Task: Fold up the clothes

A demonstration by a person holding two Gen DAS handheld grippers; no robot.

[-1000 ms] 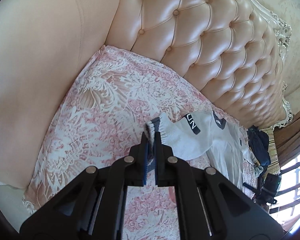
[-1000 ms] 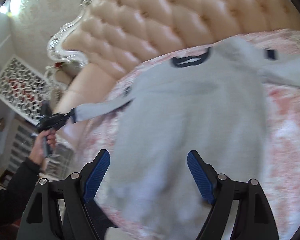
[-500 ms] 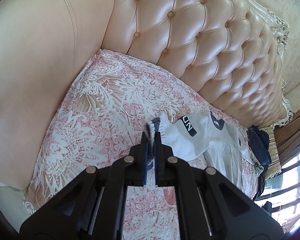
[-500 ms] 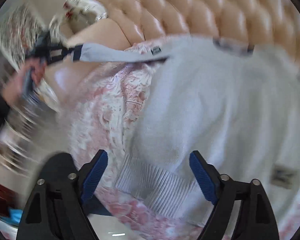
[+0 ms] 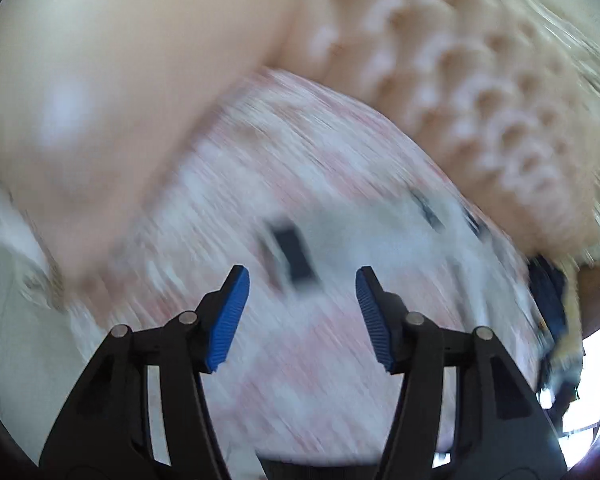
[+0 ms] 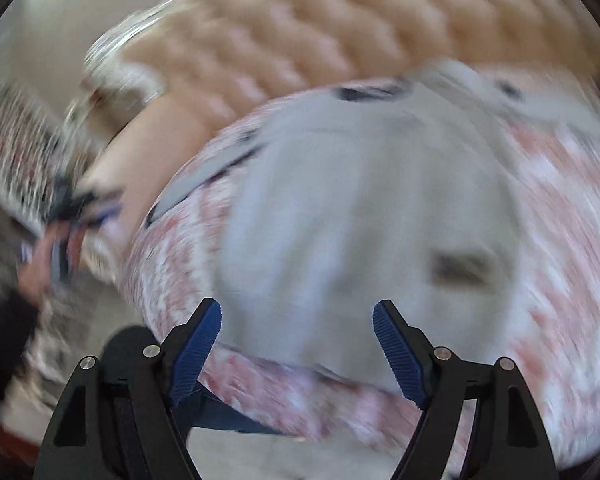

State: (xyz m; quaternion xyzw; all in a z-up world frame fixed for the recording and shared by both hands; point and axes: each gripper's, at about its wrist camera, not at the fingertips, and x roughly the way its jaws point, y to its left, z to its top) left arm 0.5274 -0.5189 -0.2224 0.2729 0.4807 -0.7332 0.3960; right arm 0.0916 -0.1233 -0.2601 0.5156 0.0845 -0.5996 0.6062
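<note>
Both views are heavily blurred. Nearest in the left wrist view, the left gripper (image 5: pixel 302 276) has its blue pads (image 5: pixel 228 316) apart and its jaws are opening; nothing is pinched between them, and only the pink-and-white patterned bedspread (image 5: pixel 260 168) shows in the gap. Just beyond the fingertips lies the dark cuff (image 5: pixel 294 254) of the sweater's sleeve, resting on the bedspread and clear of both pads. In the right wrist view, the right gripper (image 6: pixel 298 316) stands spread wide, its jaws closing slightly, with no fabric pressed by either pad; the hem of the pale grey sweater (image 6: pixel 360 208) lies beneath and past the gap. The sweater is spread flat on the bedspread, body toward the camera, dark-trimmed collar (image 6: pixel 364 93) toward the far side, one sleeve running off to the left. At far left, a hand (image 6: pixel 46 248) with a dark sleeve holds the other gripper, detail unreadable. Behind the bed rises the tufted cream headboard (image 6: pixel 340 32).
</note>
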